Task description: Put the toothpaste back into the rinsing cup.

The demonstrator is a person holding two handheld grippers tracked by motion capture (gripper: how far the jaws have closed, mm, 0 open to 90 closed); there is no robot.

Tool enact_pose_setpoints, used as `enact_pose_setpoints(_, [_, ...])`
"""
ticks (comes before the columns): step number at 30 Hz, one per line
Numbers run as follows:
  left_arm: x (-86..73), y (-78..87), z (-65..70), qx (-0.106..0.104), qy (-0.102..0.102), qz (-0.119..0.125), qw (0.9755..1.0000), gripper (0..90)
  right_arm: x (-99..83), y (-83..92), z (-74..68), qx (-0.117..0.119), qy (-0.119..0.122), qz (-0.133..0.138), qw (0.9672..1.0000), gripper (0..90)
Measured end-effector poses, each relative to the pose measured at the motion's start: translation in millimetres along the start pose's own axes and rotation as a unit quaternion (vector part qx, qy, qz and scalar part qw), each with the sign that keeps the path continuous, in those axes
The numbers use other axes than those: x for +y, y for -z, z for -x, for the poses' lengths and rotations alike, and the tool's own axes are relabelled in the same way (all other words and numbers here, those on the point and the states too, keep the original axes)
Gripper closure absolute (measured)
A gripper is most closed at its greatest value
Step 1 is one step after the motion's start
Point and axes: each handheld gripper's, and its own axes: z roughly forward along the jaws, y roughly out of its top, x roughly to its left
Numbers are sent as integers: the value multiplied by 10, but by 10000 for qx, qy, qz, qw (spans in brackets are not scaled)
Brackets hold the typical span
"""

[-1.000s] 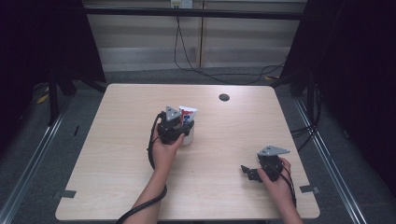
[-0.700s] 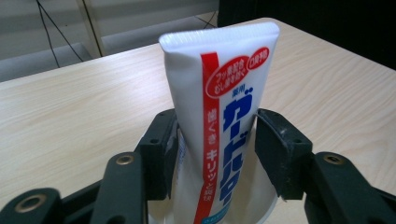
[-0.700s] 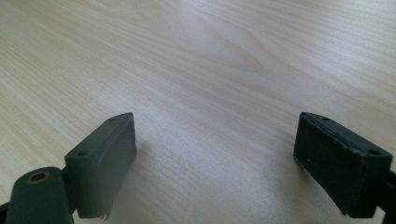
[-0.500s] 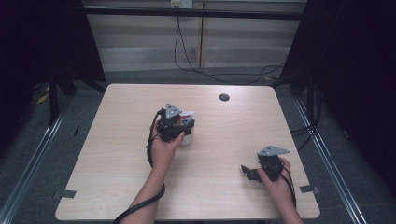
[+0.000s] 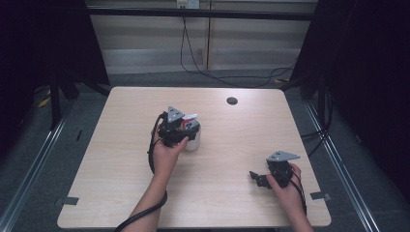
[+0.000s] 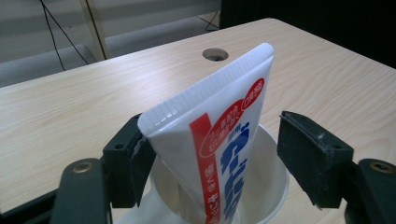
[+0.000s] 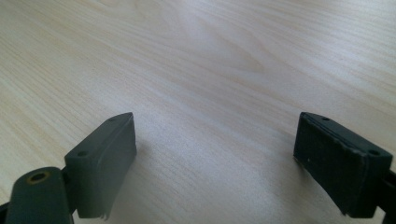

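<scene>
Lab/test rig – bare wood table (image 5: 121, 193), black curtains (image 5: 367, 72), loose cables (image 5: 193, 53).

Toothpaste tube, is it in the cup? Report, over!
Left claw just opened, tube between jaws. Tube stands tilted in white cup. Right claw open, empty.

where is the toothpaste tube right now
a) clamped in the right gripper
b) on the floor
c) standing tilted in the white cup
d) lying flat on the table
c: the toothpaste tube leans inside the white cup, between the left gripper's jaws, which have just been opening; the right-hand pad stands clear of it.
</scene>
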Motion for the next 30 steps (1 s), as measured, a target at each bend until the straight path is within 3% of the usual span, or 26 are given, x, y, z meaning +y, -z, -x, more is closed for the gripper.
enact_pose_setpoints(9, [14,46,-39,-40,-5,-79,10000,287,0,0,0,0,2,1,10000,126])
enact_pose_setpoints(30, [28,216,-86,-144,58,60,9999,269,-1,1,0,-4,25,8,10000,127])
